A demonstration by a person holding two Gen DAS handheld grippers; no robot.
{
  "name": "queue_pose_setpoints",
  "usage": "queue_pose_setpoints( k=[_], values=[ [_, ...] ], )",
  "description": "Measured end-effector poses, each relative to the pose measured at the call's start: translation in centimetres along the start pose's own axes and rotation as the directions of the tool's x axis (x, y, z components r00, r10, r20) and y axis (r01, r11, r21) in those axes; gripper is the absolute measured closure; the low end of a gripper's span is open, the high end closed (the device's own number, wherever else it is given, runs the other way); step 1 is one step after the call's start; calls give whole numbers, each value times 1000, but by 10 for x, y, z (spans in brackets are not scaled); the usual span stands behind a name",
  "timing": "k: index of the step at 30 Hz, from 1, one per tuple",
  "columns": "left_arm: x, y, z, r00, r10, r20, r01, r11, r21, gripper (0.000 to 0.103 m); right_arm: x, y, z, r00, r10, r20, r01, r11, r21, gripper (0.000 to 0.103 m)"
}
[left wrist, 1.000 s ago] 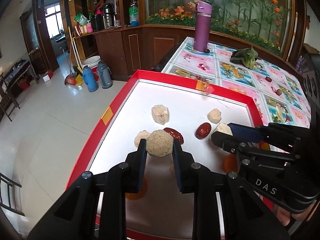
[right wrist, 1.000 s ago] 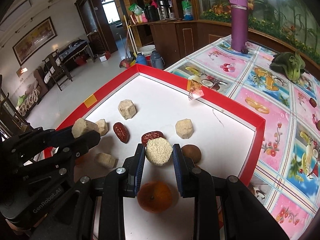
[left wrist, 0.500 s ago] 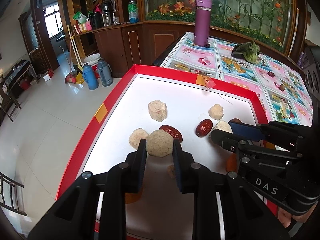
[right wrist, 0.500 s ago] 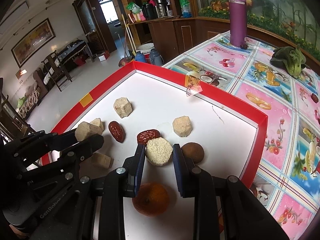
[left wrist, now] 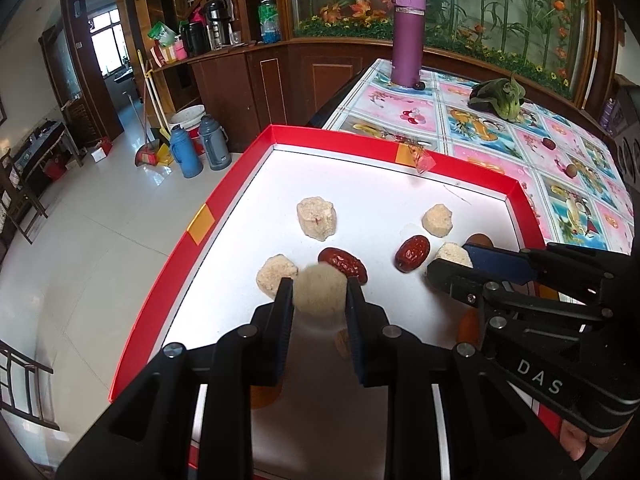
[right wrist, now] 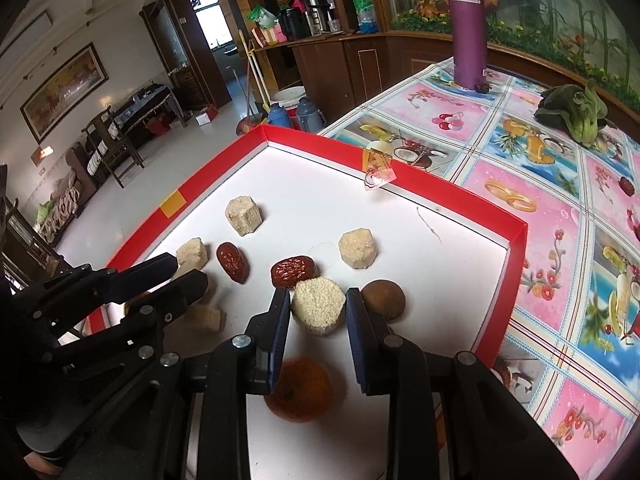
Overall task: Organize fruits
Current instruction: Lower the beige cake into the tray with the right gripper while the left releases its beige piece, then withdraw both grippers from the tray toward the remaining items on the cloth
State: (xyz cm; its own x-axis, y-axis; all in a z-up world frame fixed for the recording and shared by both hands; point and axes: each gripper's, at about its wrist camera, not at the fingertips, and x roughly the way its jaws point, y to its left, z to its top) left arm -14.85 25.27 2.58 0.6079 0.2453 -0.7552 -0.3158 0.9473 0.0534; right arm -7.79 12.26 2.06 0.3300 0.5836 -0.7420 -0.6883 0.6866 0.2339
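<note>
Cakes of pale, crumbly grain sit one in each gripper: the left gripper [left wrist: 320, 292] is clamped on a round beige cake [left wrist: 319, 289], and the right gripper [right wrist: 318, 307] pinches a similar coarse cake [right wrist: 319, 305]. Against half a second ago, both have dropped lower and nearer the white floor of the red-rimmed tray [right wrist: 516, 236]. The right cake's base now seems to rest on the floor, though the fisheye angle leaves that uncertain. I judge this the set-down stage, with release still to come.

In the right wrist view its cake lies between a wrinkled red date [right wrist: 294, 271] and a brown round fruit [right wrist: 383, 299], with an orange [right wrist: 301, 390] just under the fingers. In the left wrist view its cake hangs in front of another date [left wrist: 343, 263] and beside a loose cake [left wrist: 276, 274]. Two more cakes lie farther up the tray. Beyond it, on the fruit-print tablecloth [right wrist: 560, 184], stand a purple flask [right wrist: 467, 24] and a leafy green vegetable [right wrist: 576, 114].
</note>
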Motion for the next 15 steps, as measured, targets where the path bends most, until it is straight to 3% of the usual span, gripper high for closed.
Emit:
queue_pose_setpoints(
  k=[4, 7, 15],
  values=[
    [-4, -3, 0, 1000, 14, 7, -14, 1000, 9, 71, -12, -2, 2, 1000, 3, 26, -3, 1000, 11, 75],
    [-12, -5, 2, 999, 25, 29, -26, 1000, 15, 61, -24, -5, 3, 999, 3, 54, -4, 1000, 20, 75],
    [-39, -18, 8, 995, 44, 93, -48, 998, 46, 56, -54, -16, 2, 994, -8, 107, 4, 999, 39, 75]
  ],
)
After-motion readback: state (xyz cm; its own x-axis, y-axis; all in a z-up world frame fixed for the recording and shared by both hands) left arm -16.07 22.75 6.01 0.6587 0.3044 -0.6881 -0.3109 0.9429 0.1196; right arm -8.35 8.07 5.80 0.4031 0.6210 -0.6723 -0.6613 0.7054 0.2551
